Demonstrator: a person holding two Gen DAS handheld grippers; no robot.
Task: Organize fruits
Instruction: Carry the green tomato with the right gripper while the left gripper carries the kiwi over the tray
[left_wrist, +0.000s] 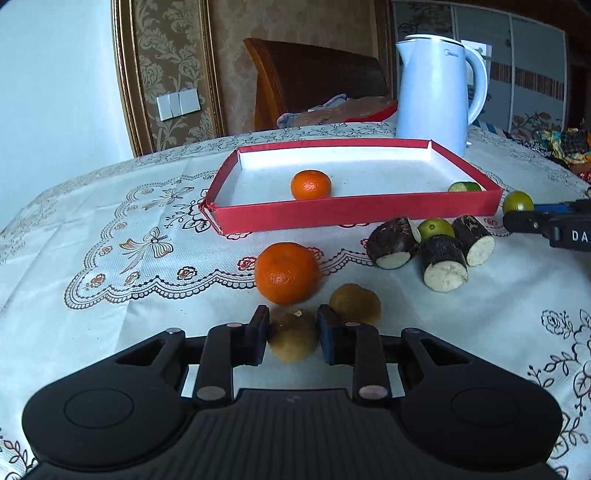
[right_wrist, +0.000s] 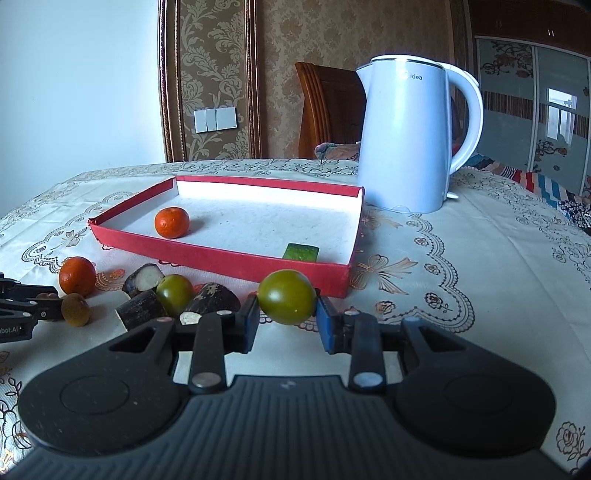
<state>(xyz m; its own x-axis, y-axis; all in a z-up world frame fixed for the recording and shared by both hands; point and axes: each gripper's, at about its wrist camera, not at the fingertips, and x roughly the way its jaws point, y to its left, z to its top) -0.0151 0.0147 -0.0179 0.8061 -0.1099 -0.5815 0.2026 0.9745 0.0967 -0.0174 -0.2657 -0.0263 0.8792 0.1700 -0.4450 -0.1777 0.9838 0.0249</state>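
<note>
We see the red tray (right_wrist: 221, 258) mid-frame holding an orange (right_wrist: 171, 227) and a green piece (right_wrist: 300, 253); our left tongs (left_wrist: 293, 338) grip a brown fruit (left_wrist: 293, 339), right tongs (right_wrist: 287, 314) a green fruit (right_wrist: 287, 302), over the lace-clothed bench (right_wrist: 461, 258).

My left claw (left_wrist: 292, 338) is matt black plastic with ribbed housing and dull metal rivets; its pads press a rough, matt brown fruit (left_wrist: 293, 341). My right claw (right_wrist: 287, 319), same finish, has blue rubbery pads on a smooth, glossy green fruit (right_wrist: 287, 302). The counter (left_wrist: 110, 295) wears a lace-patterned cloth with a faint sheen. The red tray (left_wrist: 354, 214) looks like matt cardboard, its white floor grainy. The kettle (right_wrist: 402, 140) is smooth, glossy plastic. The tangerine (left_wrist: 286, 273) near the tray's front wall has dimpled, slightly shiny peel.
</note>
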